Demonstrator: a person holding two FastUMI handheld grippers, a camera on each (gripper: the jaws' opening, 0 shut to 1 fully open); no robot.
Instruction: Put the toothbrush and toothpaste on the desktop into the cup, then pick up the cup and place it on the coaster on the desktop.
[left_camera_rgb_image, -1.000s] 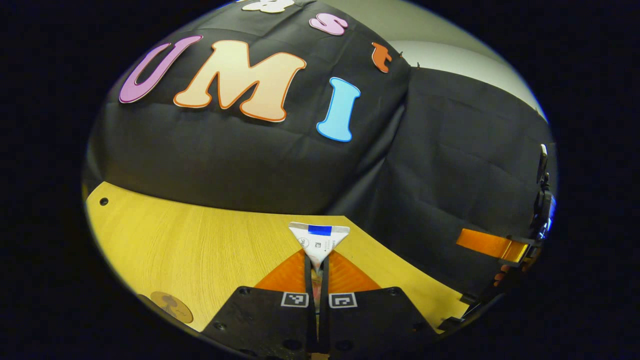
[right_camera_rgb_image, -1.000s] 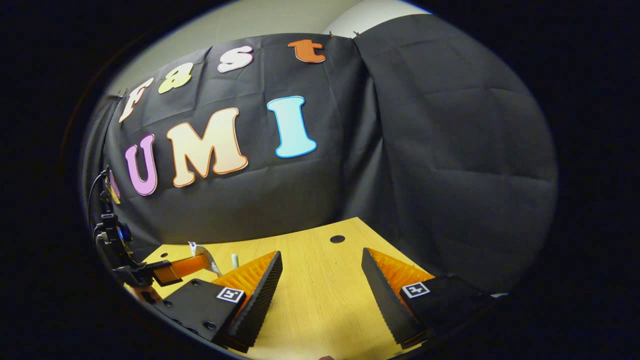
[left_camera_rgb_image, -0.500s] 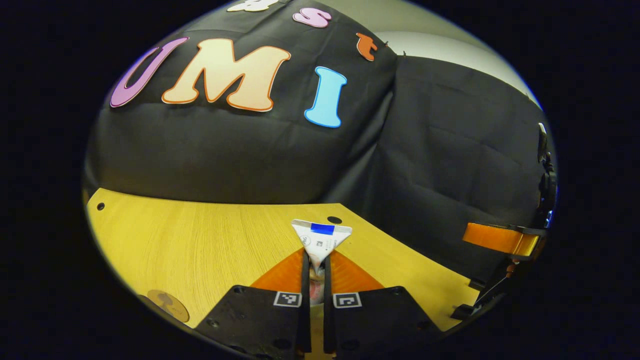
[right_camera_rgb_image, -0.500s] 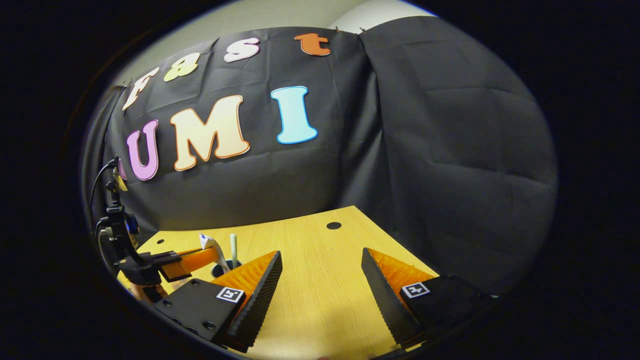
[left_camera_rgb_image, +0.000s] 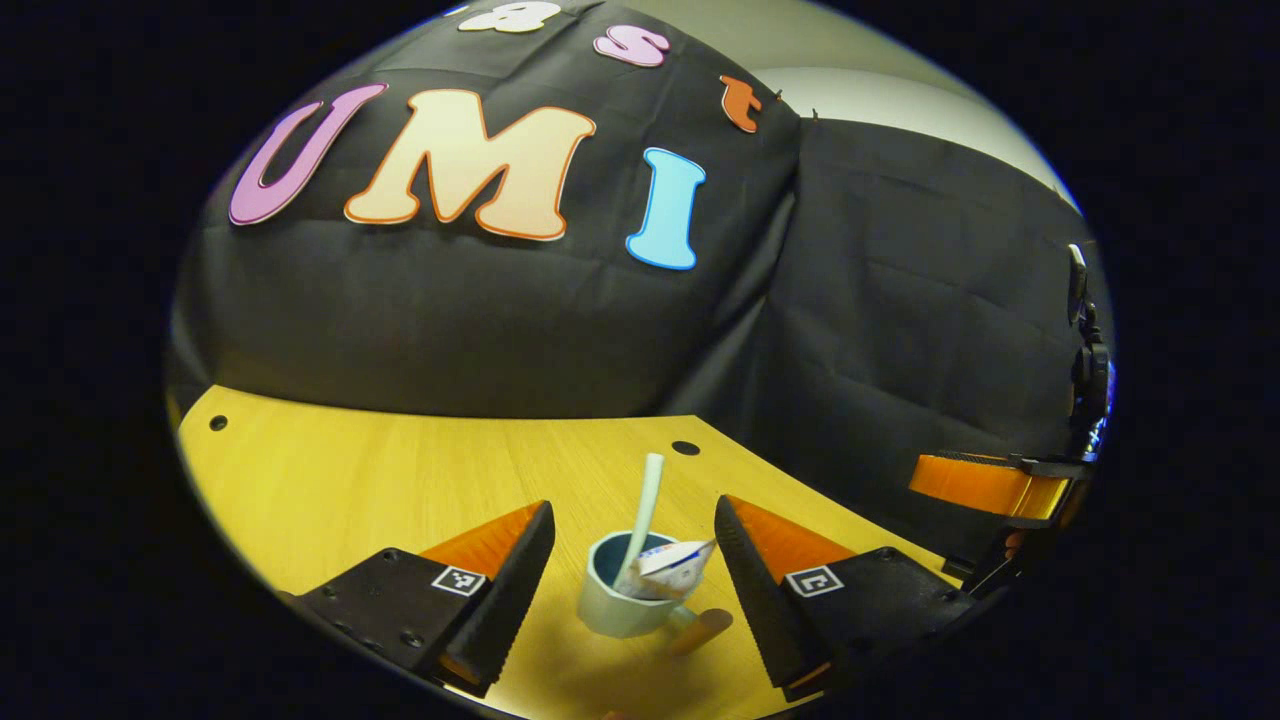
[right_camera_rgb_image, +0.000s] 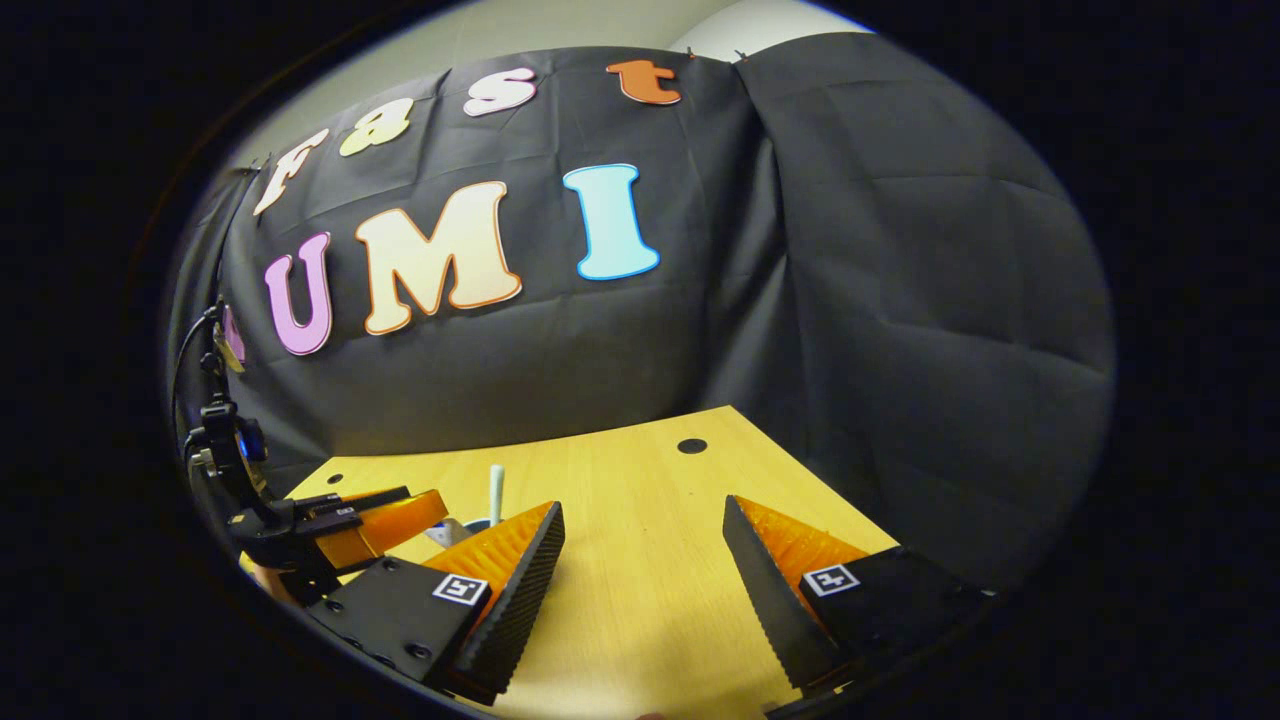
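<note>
Both items sit in the cup (left_camera_rgb_image: 622, 598) on the table (left_camera_rgb_image: 400, 480) — toothbrush (left_camera_rgb_image: 643, 510) upright, toothpaste (left_camera_rgb_image: 675, 567) leaning. Left tool (left_camera_rgb_image: 634, 572) spread astride the cup; right tool (right_camera_rgb_image: 643, 575) spread, empty. Risk — an off-centre squeeze could tip the cup.

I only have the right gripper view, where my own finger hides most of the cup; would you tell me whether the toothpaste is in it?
Observer: Yes. In the left gripper view, the toothpaste sits in the cup beside the toothbrush.
Operator: Thank you. Is the left claw gripping the cup?
Observer: No. The left claw is open, with a finger on either side of the cup and neither touching it.
Operator: Where does the handle point?
Observer: The handle sticks out toward that camera, nearer that view's right-hand finger.
</note>
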